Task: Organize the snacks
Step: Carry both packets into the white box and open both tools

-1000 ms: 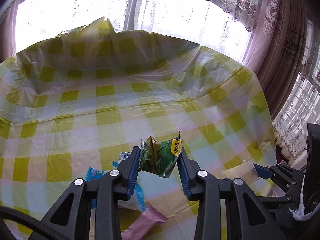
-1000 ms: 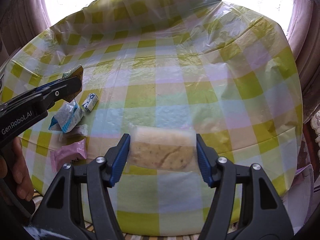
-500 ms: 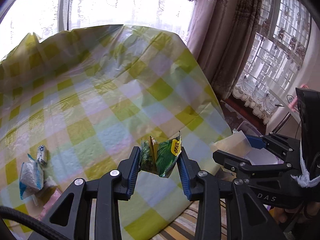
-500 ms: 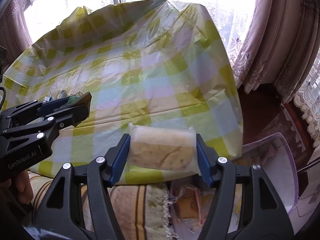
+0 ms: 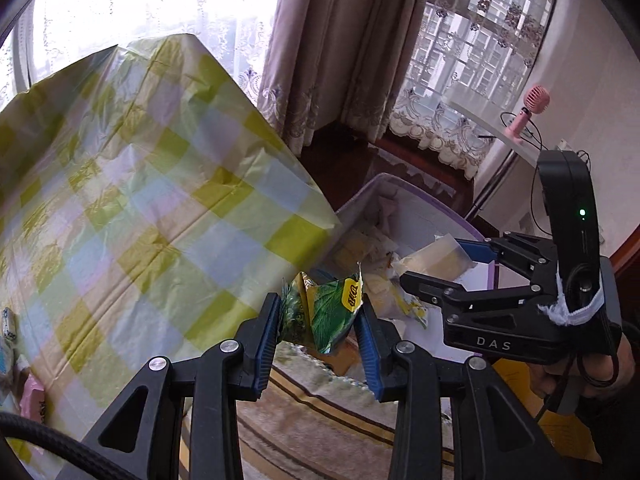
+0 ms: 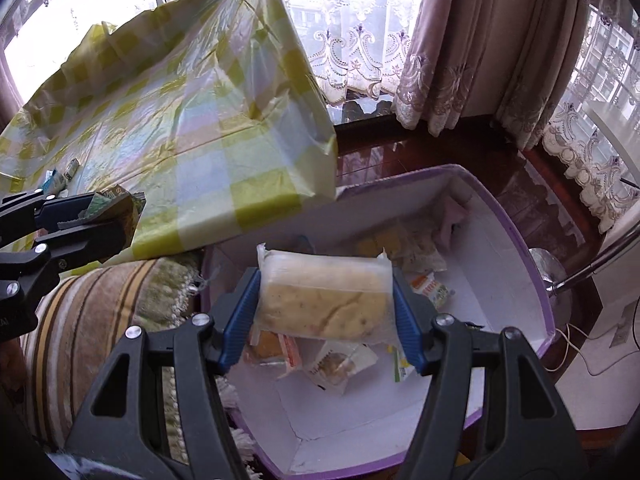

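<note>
With your right gripper (image 6: 326, 312) clamped on the clear-wrapped bread packet (image 6: 324, 300) above the purple-rimmed box (image 6: 516, 232), and your left gripper (image 5: 318, 320) pinching the green snack packet (image 5: 320, 312) short of it, release only once each is over the opening.

Right wrist view: box (image 6: 516, 216) at centre, open top, on floor. Table (image 6: 192, 120) at 10 o'clock of box, its corner overhanging box's near-left rim. Striped cushion (image 6: 92, 312) at 8 o'clock, beside box, below table edge. Loose snack packets (image 6: 340, 364) in box, on bottom. Bread packet (image 6: 324, 300) above box interior, between right gripper (image 6: 326, 312) pads. Leaf-print packet (image 5: 320, 312) in left gripper (image 5: 318, 320), at 9 o'clock of box, over table edge. Few small snacks (image 6: 60, 176) on table's far-left part.
</note>
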The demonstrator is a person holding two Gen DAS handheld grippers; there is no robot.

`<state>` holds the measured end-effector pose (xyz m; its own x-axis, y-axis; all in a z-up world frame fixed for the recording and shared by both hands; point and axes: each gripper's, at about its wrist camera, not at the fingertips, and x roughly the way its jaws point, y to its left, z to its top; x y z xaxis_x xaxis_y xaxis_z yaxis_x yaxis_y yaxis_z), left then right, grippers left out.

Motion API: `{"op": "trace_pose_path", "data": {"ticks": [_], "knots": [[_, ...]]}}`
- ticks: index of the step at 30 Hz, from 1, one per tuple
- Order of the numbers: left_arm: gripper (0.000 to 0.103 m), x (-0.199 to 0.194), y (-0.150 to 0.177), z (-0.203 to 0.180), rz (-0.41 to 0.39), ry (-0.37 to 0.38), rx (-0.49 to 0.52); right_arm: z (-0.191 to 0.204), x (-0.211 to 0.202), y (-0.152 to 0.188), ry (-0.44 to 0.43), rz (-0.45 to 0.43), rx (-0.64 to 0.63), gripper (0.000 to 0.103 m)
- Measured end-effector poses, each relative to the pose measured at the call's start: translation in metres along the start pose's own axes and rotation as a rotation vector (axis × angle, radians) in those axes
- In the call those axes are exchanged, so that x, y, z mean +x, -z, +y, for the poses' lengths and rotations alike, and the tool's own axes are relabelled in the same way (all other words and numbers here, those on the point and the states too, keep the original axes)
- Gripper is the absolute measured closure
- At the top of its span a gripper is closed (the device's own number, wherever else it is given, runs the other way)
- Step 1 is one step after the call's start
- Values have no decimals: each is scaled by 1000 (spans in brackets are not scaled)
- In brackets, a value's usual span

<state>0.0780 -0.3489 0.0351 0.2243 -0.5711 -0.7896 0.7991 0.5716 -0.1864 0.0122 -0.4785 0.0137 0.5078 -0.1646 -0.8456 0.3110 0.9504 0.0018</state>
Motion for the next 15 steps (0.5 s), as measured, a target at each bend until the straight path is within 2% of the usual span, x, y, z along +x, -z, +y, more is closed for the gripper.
{"op": "trace_pose_path", "data": {"ticks": [4,9,15], "knots": [[65,9,6,-31,69,41,80,-22,-1,20,9,23,27,37],[65,14,13,-62,112,68,153,-43,-4,39,18,39,66,37],[59,29,25,-86,225,174,220,-54,-9,52,13,57,83,30]]}}
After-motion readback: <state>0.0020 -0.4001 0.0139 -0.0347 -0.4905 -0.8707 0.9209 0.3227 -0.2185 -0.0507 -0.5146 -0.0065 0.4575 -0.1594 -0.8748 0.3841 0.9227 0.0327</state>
